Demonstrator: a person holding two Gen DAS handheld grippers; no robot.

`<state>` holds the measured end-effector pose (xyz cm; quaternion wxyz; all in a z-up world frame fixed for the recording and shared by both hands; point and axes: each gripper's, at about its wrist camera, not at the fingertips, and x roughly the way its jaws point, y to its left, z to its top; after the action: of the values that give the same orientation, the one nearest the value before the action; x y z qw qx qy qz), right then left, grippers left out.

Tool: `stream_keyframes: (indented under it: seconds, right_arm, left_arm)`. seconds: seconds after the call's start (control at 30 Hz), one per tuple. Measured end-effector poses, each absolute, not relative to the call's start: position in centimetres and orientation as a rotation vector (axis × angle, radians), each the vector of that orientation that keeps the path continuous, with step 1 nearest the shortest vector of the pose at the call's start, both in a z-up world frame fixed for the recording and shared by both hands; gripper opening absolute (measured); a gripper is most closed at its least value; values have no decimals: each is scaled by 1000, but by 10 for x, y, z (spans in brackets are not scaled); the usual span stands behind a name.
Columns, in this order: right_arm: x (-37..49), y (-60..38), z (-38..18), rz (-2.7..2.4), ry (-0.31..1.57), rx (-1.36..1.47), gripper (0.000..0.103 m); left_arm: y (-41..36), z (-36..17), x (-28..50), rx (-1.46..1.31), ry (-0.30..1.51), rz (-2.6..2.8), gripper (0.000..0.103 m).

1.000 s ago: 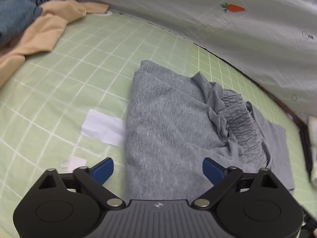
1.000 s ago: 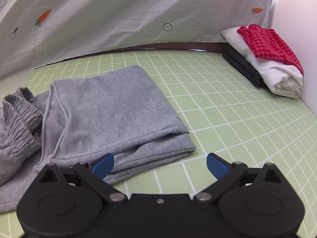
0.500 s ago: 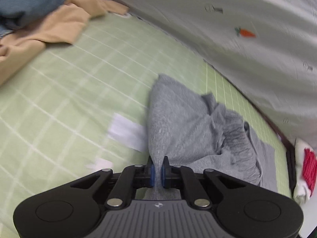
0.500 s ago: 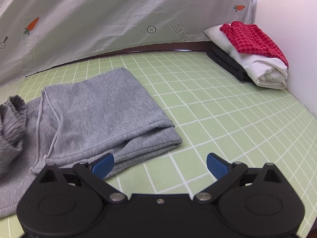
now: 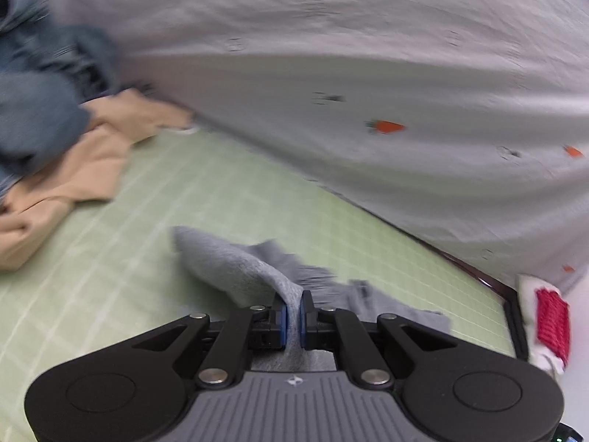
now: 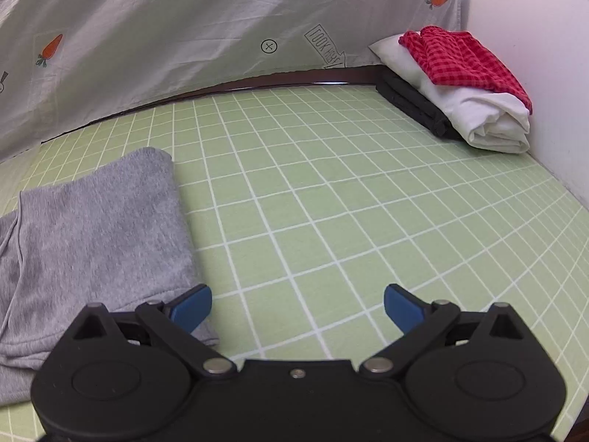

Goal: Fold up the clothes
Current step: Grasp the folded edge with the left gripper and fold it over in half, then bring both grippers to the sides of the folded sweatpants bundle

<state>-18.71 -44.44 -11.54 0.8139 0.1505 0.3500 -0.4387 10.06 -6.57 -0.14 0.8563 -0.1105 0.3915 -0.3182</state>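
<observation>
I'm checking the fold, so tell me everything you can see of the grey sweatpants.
The grey sweatpants look like soft fleecy knit, partly folded, lying on the green checked sheet. The left tool is shut on a pinch of the fabric, raising it into a ridge. The open right tool hovers at the folded end, its left finger over the cloth edge.

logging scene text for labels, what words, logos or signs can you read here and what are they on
"LOOK HERE" (roughly; small, tilted), in an arrow outline on the grey sheet
Circled plus sign, printed on the same sheet
Small emblem on the left gripper body: a logo, no letters
Other sheet prints in the left wrist view: too blurred to read
</observation>
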Motion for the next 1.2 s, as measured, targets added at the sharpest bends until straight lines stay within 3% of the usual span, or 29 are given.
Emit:
stream_keyframes:
  seconds: [0.3,0.43,0.5,0.57,0.63,0.9,1.1,1.2]
  right_arm:
    - [-229,-478,-112,-956,771,269,101]
    - [-252,-501,-114,-1005,784,284,101]
    - [-260,-515,-115,-1035,784,327,101]
    - [-264,-526,-114,-1047,770,351,101]
    - [-263,-533,-112,-1037,761,357,101]
    - [-199,-536,-101,-808,722,347,103]
    - [-124,-528,-94,-505,686,396,103]
    - [-100,-531,-97,-314,673,562,101]
  left_arm:
    - [-240,-5,49,-60,844,-1040,7]
    - [-307,-54,26,72,975,-1089,25]
    - [-335,-79,19,131,1077,-1085,26]
    - [-326,-78,20,107,1072,-1050,36]
    - [-308,-70,23,63,1040,-1007,64]
    - [-238,-54,51,-22,962,-729,65]
    - [-203,-75,76,-124,1072,-556,67]
    - [-203,-82,83,-122,1094,-567,72]
